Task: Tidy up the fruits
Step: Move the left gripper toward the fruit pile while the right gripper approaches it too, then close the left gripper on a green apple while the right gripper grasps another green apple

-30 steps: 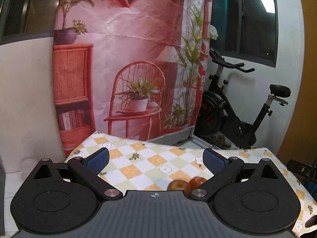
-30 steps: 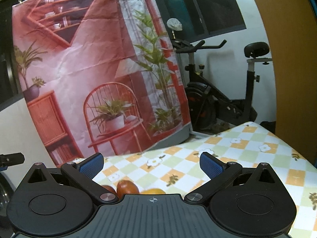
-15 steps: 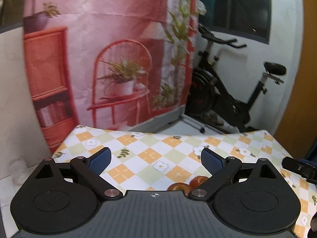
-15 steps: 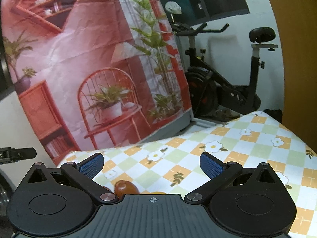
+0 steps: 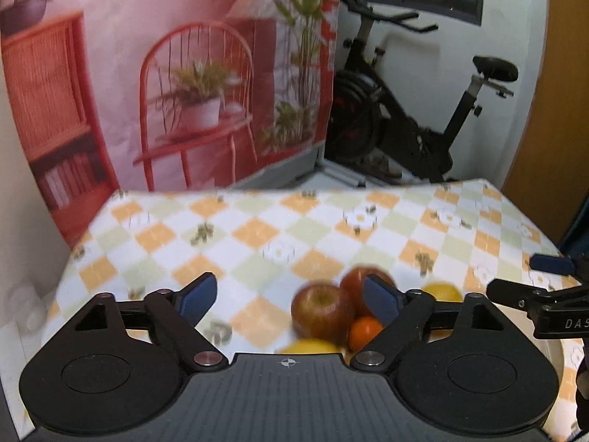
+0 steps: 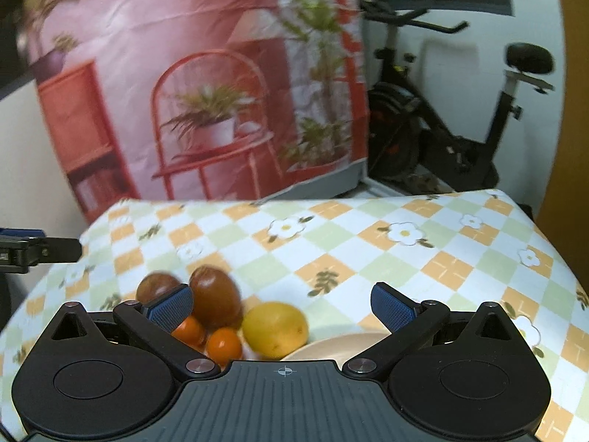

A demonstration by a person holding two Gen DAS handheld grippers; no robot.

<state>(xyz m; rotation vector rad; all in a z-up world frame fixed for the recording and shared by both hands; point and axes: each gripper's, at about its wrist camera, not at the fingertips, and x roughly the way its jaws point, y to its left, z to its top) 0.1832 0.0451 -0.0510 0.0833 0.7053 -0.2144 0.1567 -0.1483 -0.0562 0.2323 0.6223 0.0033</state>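
A pile of fruit lies on the checkered tablecloth [image 5: 257, 235]. In the left wrist view I see a red apple [image 5: 319, 311], a second apple [image 5: 355, 281] behind it, a small orange [image 5: 362, 331] and two yellow lemons [image 5: 441, 293]. My left gripper [image 5: 291, 296] is open and empty, above and short of the pile. In the right wrist view two apples [image 6: 215, 294], two small oranges [image 6: 224, 346] and a lemon [image 6: 275, 329] lie left of a beige plate [image 6: 338, 346]. My right gripper [image 6: 281, 304] is open and empty above them.
The other gripper shows at the right edge of the left wrist view [image 5: 545, 305] and the left edge of the right wrist view [image 6: 33, 250]. A pink printed backdrop [image 5: 165, 73] hangs behind the table. An exercise bike [image 5: 423, 129] stands at the back right.
Both grippers have tilted down and moved closer to the table. The fruit pile and the plate have come into fuller view. Both stay open.
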